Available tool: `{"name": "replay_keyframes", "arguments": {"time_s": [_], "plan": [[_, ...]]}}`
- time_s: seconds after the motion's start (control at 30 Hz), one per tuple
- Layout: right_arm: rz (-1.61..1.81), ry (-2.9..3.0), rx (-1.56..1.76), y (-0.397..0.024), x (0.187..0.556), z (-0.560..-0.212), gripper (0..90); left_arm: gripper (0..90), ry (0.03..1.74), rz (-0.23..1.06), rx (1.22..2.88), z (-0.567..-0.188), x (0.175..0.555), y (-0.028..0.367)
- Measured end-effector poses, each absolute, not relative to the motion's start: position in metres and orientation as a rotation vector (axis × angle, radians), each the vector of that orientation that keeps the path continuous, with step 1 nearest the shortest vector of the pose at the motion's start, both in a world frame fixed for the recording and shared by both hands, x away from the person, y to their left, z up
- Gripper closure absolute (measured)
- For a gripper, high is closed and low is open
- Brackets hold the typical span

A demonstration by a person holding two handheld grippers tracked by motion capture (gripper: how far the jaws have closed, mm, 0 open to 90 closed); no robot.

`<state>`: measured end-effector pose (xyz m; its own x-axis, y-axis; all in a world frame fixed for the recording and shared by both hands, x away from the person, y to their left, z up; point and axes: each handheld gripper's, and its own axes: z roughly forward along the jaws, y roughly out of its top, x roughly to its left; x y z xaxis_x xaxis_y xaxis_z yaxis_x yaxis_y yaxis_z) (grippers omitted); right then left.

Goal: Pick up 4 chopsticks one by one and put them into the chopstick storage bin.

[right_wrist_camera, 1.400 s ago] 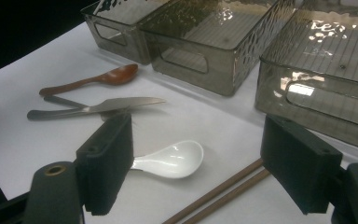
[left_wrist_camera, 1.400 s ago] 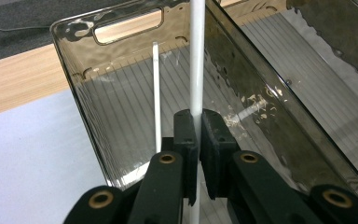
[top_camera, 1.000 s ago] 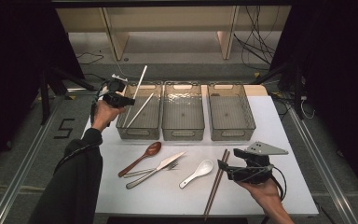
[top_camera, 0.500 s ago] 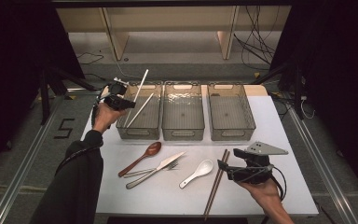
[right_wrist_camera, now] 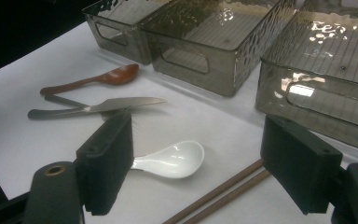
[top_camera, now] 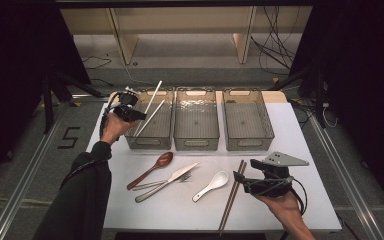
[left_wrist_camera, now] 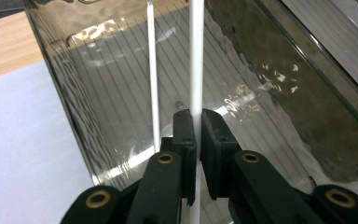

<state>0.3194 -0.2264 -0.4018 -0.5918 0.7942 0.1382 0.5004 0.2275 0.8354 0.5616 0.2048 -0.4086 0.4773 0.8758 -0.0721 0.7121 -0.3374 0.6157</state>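
A white chopstick [left_wrist_camera: 196,60] is clamped between the jaws of the left gripper [left_wrist_camera: 196,122], and its free end slants up and over the leftmost clear bin [top_camera: 166,141] at the far left of the white worktop [top_camera: 190,212]. A second white chopstick [left_wrist_camera: 152,70] lies just beside it, sloping inside that same bin; whether the two touch cannot be told. In the high view the left gripper [top_camera: 136,114] sits at the bin's left wall, held in the person's left hand [top_camera: 113,126], with the held stick [top_camera: 154,93] rising past the bin's far rim.

Two more clear bins follow in a row along the far edge, the middle bin [top_camera: 196,142] and the right bin [top_camera: 248,141].

On the near half of the worktop lie a brown wooden spoon [top_camera: 151,169], a metal knife [top_camera: 166,181] crossing a fork [top_camera: 182,178], a white ceramic spoon [top_camera: 211,185] and a pair of dark brown chopsticks [top_camera: 232,193].

Near the right front corner the right gripper [top_camera: 238,180], in the person's right hand [top_camera: 281,203], hovers just beside the brown chopsticks with its jaws wide apart and nothing between them
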Motion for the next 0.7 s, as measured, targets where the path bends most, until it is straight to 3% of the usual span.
{"name": "replay_keyframes", "arguments": {"time_s": [0.37,0.57,0.7], "plan": [[1.304,2.189,1.209,-0.226,0.319,-0.402,26.3,79.8,1.338,0.370,2.142,-0.408,0.560,0.200],[1.303,2.190,1.206,-0.226,0.319,-0.402,26.3,71.8,1.326,0.329,2.138,-0.406,0.554,0.200],[1.303,2.190,1.209,-0.226,0.320,-0.402,26.3,60.5,1.327,0.298,2.099,-0.401,0.547,0.204]]}}
